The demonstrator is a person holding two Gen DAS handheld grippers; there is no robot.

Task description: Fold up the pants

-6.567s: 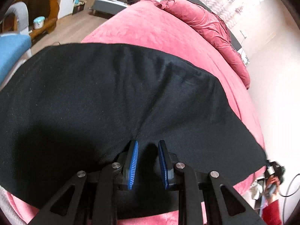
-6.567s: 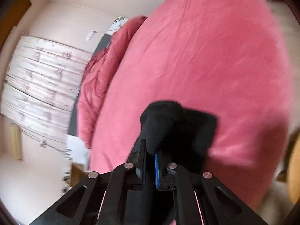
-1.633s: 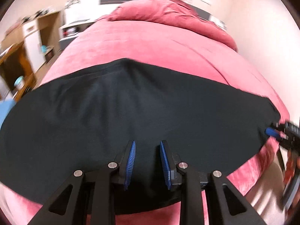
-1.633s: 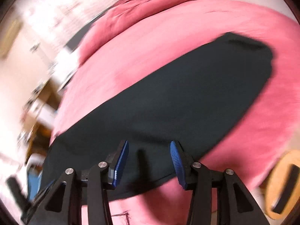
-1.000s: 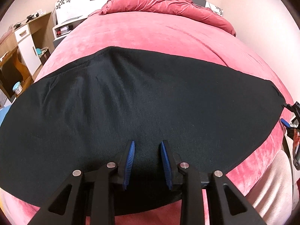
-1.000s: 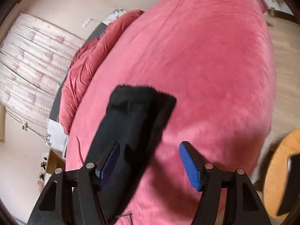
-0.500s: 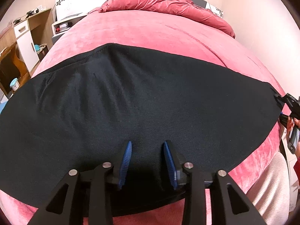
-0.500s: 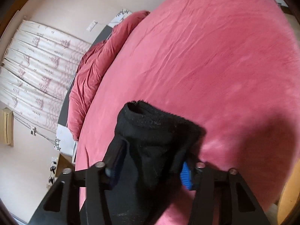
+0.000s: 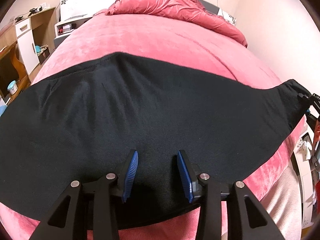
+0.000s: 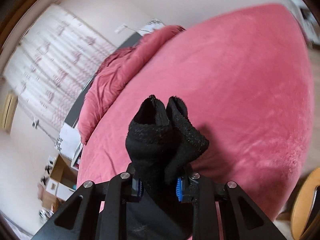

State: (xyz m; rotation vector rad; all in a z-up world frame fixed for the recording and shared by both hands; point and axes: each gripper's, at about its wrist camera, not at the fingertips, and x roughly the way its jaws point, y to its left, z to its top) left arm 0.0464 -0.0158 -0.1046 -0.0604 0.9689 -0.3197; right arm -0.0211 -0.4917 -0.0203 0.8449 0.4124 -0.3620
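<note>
Black pants (image 9: 152, 108) lie spread across the pink bed (image 9: 160, 46) in the left wrist view. My left gripper (image 9: 157, 175) is open, its blue pads over the near edge of the cloth, holding nothing. My right gripper (image 10: 159, 186) is shut on the bunched leg end of the pants (image 10: 162, 132), which stands up between the pads above the bed. The right gripper also shows at the far right edge of the left wrist view (image 9: 309, 104), at the pants' leg end.
A rumpled pink duvet (image 9: 180, 8) lies along the head of the bed. Wooden shelves and a white cabinet (image 9: 22, 40) stand left of the bed. A round wooden stool (image 10: 306, 204) is at the right, by the bed's edge. Curtains (image 10: 56, 64) hang behind.
My right gripper has closed on the leg end of the pants and lifted it off the bed. My left gripper stays open over the near edge, jaws slightly wider.
</note>
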